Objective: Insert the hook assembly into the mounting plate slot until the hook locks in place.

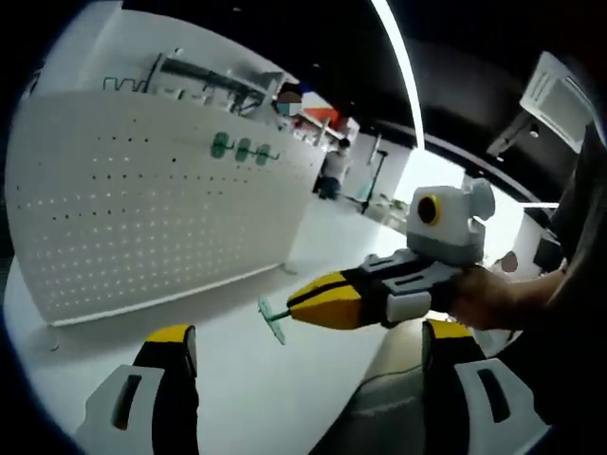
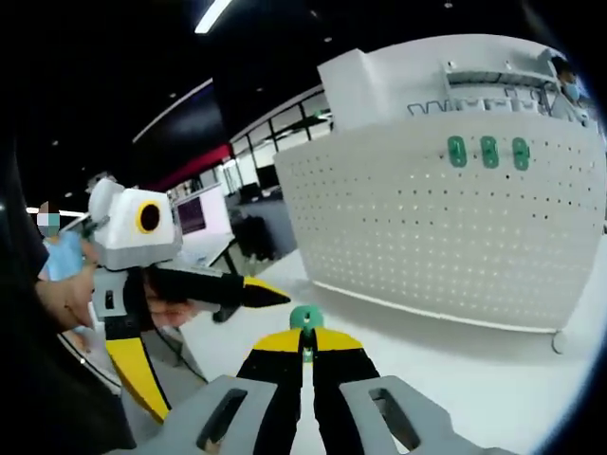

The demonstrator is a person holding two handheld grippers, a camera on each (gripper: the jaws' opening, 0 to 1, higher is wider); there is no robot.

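In the left gripper view, the left gripper point(image 1: 308, 379) stands wide open over the white table point(image 1: 256, 398), holding nothing. The right gripper point(image 1: 294, 305) enters from the right, jaws closed on the green hook assembly point(image 1: 273, 318), whose round base juts out just beyond its tip. Far left, the white perforated mounting plate point(image 1: 142, 209) stands upright with three green hooks point(image 1: 242, 149) near its top. In the right gripper view, the right gripper point(image 2: 305, 343) pinches the green hook assembly point(image 2: 304, 318) at its tip; the mounting plate point(image 2: 446, 227) stands far right, well apart. The left gripper point(image 2: 275, 298) comes in from the left; how its jaws stand cannot be told here. No writing is readable
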